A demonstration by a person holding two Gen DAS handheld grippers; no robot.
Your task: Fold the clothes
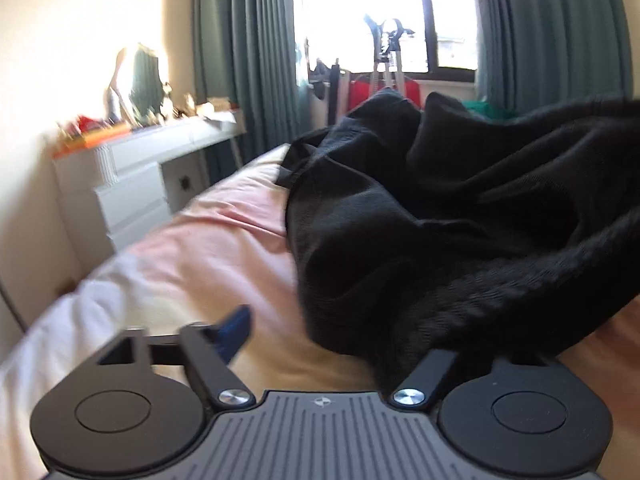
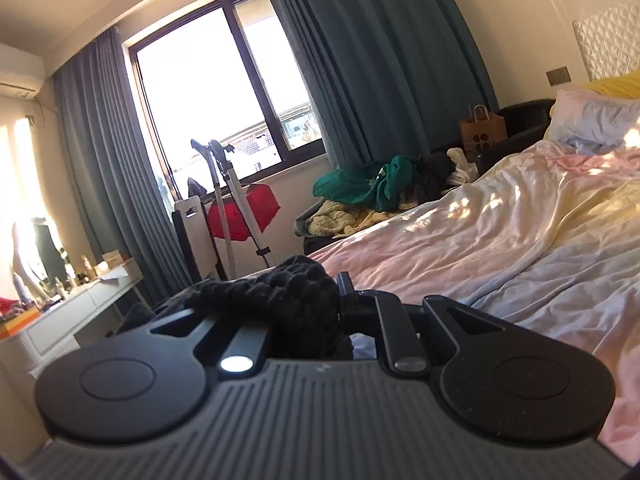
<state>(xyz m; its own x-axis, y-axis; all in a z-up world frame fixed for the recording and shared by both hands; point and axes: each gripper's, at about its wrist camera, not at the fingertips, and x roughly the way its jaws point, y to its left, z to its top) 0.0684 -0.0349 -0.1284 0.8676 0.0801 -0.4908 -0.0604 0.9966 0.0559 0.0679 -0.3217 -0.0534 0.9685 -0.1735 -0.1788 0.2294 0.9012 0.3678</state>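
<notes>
Black sweater is a rumpled heap on the bed, nowhere near folded; right claw pinches its knit, left claw gapes wide.

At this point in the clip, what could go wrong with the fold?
1. The black garment is bunched in deep folds on the bed, so creases may get folded in.
2. Knit fabric drapes over the right hand-held gripper, hiding its fingers; the hold may be partial and slip.
3. Fabric covers one side of the left hand-held gripper and could snag.
</notes>
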